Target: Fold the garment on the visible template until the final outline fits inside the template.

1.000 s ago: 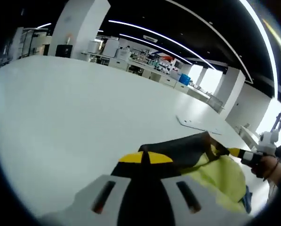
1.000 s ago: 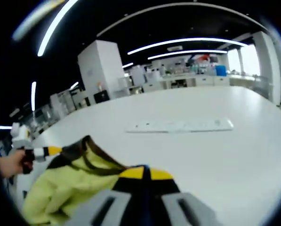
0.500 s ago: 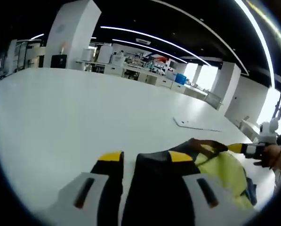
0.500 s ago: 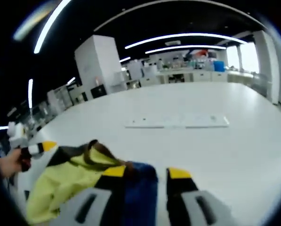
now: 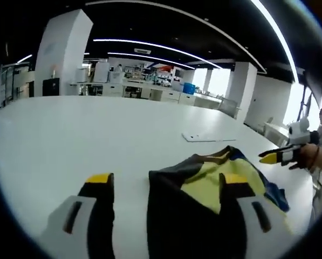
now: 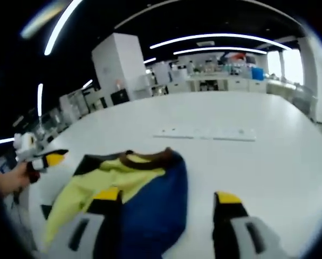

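Now both claws stand wide, empty: left gripper (image 5: 163, 186), right gripper (image 6: 166, 202). Regrip the garment (image 6: 134, 183) by its edges, folding squarely on the table (image 6: 247, 162).

It was a large open-plan lab: benches with equipment (image 5: 150, 89) across the top, white pillars (image 6: 113, 65), ceiling light strips (image 6: 225, 39).

Both views low over shared garment (image 5: 214, 183)

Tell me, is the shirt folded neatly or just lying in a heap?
In a loose heap. The shirt lies rumpled on the table, with yellow, blue and black parts overlapping unevenly.
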